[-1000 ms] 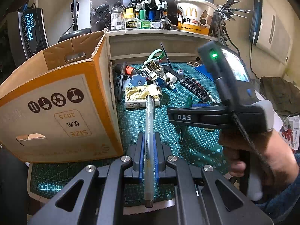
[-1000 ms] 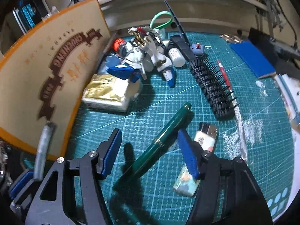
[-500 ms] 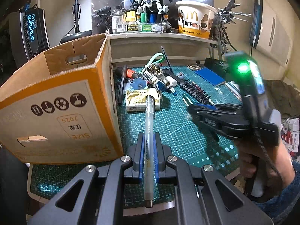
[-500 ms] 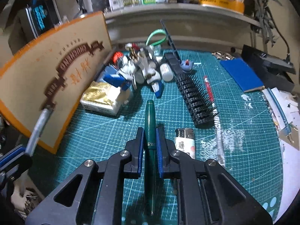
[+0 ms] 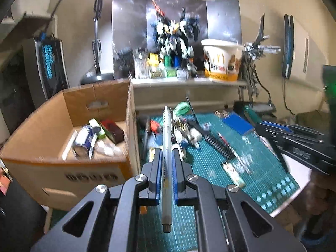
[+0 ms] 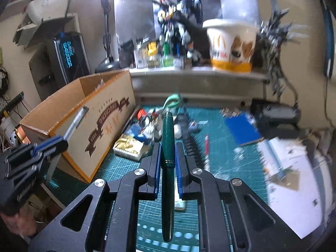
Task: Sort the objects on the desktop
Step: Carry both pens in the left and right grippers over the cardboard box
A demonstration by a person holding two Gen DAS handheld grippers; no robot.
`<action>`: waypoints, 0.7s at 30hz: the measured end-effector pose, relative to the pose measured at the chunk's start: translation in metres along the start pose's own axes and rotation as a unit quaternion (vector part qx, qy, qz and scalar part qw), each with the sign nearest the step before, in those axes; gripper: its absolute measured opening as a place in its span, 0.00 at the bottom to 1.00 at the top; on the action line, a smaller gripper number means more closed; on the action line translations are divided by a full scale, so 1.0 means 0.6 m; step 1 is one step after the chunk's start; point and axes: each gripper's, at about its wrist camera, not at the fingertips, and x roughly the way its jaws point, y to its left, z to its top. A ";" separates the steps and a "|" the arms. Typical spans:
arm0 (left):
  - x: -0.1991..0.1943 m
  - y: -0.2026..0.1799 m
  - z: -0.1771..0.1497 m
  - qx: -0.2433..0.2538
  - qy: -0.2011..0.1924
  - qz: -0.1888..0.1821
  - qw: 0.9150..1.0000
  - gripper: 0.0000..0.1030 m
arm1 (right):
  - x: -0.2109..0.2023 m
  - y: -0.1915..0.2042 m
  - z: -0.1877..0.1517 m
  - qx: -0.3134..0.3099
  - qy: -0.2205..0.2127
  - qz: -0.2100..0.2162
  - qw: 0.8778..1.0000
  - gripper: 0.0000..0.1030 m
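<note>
My left gripper [image 5: 167, 159] is shut on a slim silver pen [image 5: 167, 138] that points forward, held above the green cutting mat [image 5: 212, 163]. My right gripper [image 6: 168, 155] is shut on a dark green fountain pen [image 6: 168, 147], also lifted off the mat. An open cardboard box [image 5: 69, 113] stands at the left with a can, a small green item and a dark block inside. From the right wrist view the left gripper [image 6: 52, 145] with its silver pen [image 6: 76, 119] hangs beside the box's [image 6: 105, 121] near wall. The right gripper's body [image 5: 300, 142] shows at the right edge.
On the mat lie a white robot model [image 5: 184, 134], a black comb [image 5: 218, 145], a gold packet [image 6: 129, 147], a red pen [image 6: 206, 145], a blue pad [image 6: 241, 130] and a lighter [image 5: 233, 173]. A shelf behind carries a paper bucket [image 6: 231, 46] and model figures.
The right gripper closed on the green pen and lifted it off the mat. Both grippers rose and tilted up, so the box's inside now shows in the left wrist view.
</note>
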 end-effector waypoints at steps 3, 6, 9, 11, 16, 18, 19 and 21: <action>-0.014 0.000 0.014 -0.009 -0.019 -0.001 1.000 0.08 | -0.038 -0.008 0.010 -0.005 -0.018 -0.011 1.000 0.12; -0.028 -0.007 0.025 -0.010 -0.036 -0.005 0.999 0.08 | -0.064 -0.014 0.015 0.001 -0.033 -0.019 0.999 0.12; -0.035 -0.016 0.031 -0.007 -0.049 0.005 0.999 0.08 | -0.080 -0.019 0.016 0.008 -0.044 -0.026 0.999 0.12; -0.035 -0.018 0.031 -0.007 -0.051 0.013 0.999 0.08 | -0.082 -0.017 0.013 0.009 -0.044 -0.030 0.999 0.12; -0.033 -0.015 0.029 -0.013 -0.045 0.011 0.999 0.08 | -0.081 -0.013 -0.001 0.006 -0.035 -0.033 0.999 0.12; -0.033 -0.014 0.028 -0.015 -0.043 0.011 0.999 0.08 | -0.082 -0.015 -0.004 0.010 -0.033 -0.033 0.999 0.12; -0.033 -0.013 0.028 -0.016 -0.043 0.010 0.999 0.08 | -0.083 -0.016 -0.005 0.011 -0.033 -0.032 0.999 0.12; -0.034 -0.014 0.027 -0.015 -0.042 0.009 0.999 0.08 | -0.085 -0.015 -0.006 0.009 -0.032 -0.033 0.999 0.12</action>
